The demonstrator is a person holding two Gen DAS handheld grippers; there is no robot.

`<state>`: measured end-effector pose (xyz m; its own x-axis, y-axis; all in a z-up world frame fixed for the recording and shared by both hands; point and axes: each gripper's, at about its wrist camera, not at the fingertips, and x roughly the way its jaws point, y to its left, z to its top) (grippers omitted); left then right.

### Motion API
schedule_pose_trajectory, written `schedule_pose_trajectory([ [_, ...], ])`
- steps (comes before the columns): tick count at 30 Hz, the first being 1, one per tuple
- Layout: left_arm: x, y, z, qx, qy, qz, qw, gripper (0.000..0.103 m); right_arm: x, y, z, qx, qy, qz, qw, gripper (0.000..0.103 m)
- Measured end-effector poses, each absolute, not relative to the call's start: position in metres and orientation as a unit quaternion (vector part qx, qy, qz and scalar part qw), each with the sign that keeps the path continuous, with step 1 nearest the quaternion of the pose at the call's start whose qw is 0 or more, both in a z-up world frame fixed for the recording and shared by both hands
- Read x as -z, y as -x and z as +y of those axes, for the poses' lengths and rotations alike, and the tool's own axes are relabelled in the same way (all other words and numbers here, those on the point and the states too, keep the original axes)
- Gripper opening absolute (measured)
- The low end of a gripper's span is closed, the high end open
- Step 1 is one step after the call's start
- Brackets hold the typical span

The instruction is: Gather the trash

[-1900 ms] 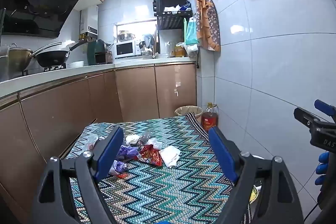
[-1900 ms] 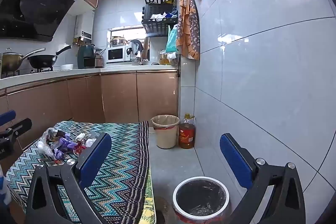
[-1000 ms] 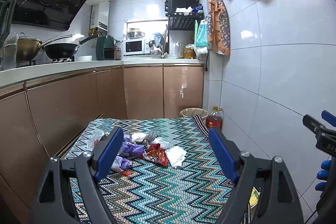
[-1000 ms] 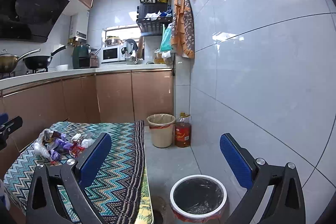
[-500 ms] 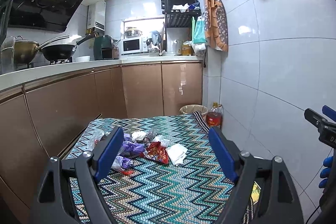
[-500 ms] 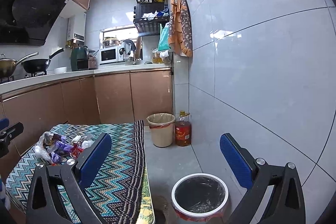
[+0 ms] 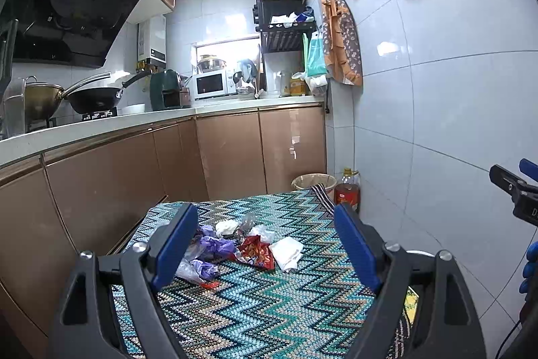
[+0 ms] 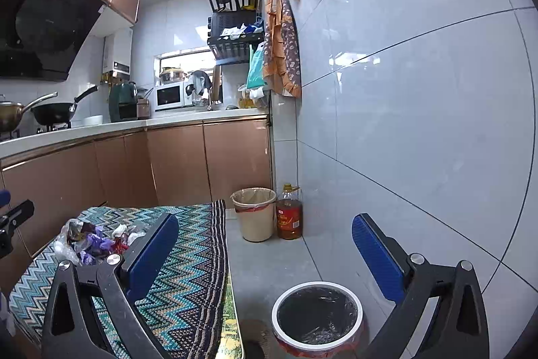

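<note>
A pile of trash lies on the zigzag-patterned tablecloth (image 7: 255, 308): a red snack wrapper (image 7: 257, 253), white crumpled tissue (image 7: 287, 253), purple wrappers (image 7: 215, 246) and clear plastic. My left gripper (image 7: 265, 241) is open and empty, held above the table just short of the pile. My right gripper (image 8: 265, 249) is open and empty, off the table's right side above a white-rimmed bin (image 8: 317, 313) with a black liner. The pile also shows in the right wrist view (image 8: 95, 241), far left.
A beige bin (image 8: 254, 214) and an oil bottle (image 8: 289, 214) stand on the floor by the brown cabinets (image 7: 235, 150). A tiled wall (image 8: 420, 123) runs along the right. The counter holds a wok, pot and microwave.
Both views shifted slightly; the left gripper has drifted a little closer to the trash pile. Both grippers stay open and empty.
</note>
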<state>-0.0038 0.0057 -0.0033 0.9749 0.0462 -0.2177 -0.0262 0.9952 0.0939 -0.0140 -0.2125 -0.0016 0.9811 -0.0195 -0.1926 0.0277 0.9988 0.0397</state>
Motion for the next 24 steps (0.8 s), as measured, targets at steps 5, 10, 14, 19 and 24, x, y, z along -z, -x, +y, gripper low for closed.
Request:
schedule_pose_trajectory([
  [5,0.006,0.001,0.008,-0.014,-0.045,0.121,0.992,0.082,0.002,0.01,-0.212,0.008,-0.027,0.1,0.995,0.103],
  [10,0.007,-0.004,0.012,-0.016,-0.044,0.129,0.991,0.082,0.003,0.003,-0.213,0.006,-0.031,0.106,0.994,0.103],
  [14,0.01,-0.011,0.015,-0.017,-0.04,0.139,0.989,0.082,0.009,-0.003,-0.215,0.005,-0.041,0.108,0.993,0.103],
  [19,0.017,-0.023,0.019,-0.014,-0.032,0.162,0.986,0.082,0.016,-0.013,-0.216,0.001,-0.049,0.121,0.991,0.103],
  [24,0.026,-0.034,0.022,-0.007,-0.027,0.18,0.983,0.082,0.023,-0.024,-0.216,-0.003,-0.052,0.135,0.99,0.103],
])
